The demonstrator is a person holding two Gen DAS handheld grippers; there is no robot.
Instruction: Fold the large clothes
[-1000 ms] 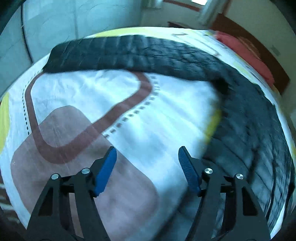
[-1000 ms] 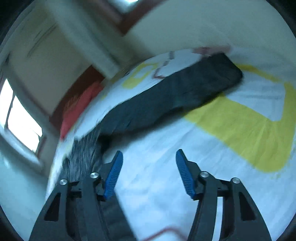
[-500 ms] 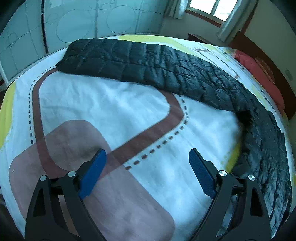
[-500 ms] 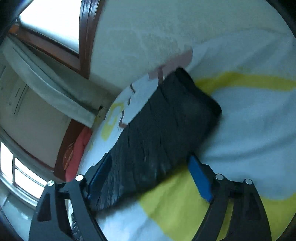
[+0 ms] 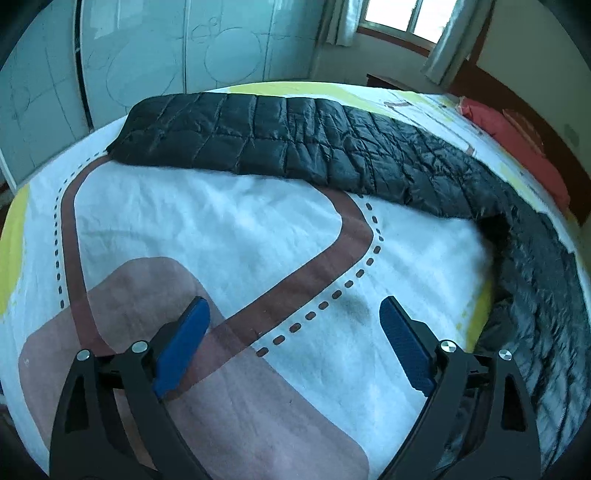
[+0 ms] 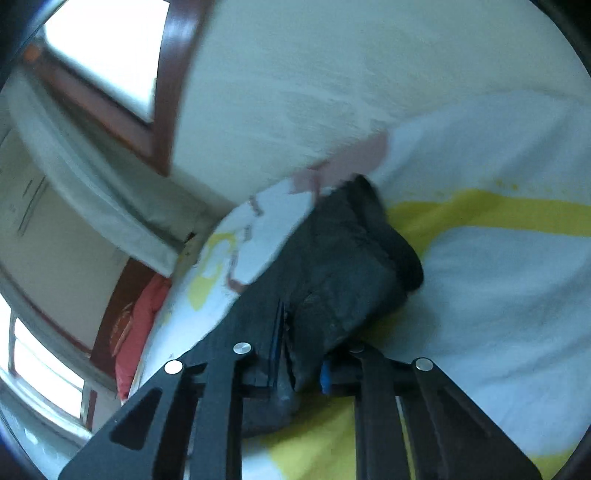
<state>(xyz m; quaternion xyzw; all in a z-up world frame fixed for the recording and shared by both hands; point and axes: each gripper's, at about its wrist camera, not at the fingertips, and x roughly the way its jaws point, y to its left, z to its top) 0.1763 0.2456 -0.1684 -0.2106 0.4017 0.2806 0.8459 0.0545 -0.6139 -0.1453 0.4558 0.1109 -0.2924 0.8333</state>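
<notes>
My right gripper (image 6: 301, 354) pinches the jacket (image 6: 343, 277) sleeve near its cuff, on the bed (image 6: 498, 295). My left gripper (image 5: 293, 326) is spread wide over the bedsheet (image 5: 221, 229), holding nothing; jacket sleeve stretches across the bed's far side, body at right.

I'm working in a home bedroom: a wide bed (image 5: 229, 221) with a patterned sheet fills my view, red pillows (image 5: 517, 144) at its head, a curtained window (image 5: 399, 18) beyond the bed, and sliding wardrobe doors (image 5: 166, 55) behind its far edge.
</notes>
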